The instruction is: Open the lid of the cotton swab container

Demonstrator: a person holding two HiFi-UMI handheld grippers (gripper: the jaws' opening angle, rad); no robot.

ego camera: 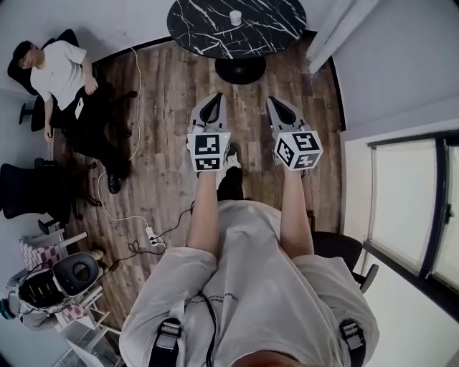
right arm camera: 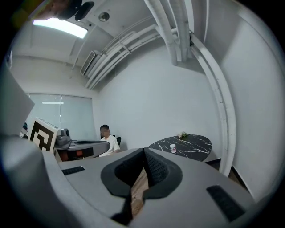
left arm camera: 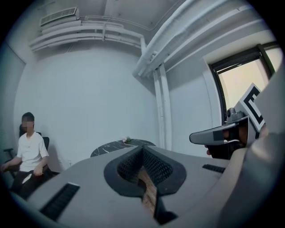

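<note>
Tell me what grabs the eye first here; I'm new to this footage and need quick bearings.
The left gripper and right gripper, both shut and empty, are held side by side above the wooden floor. Ahead stands a round black marble table with a small white container on it. A person sits at the far left.
</note>
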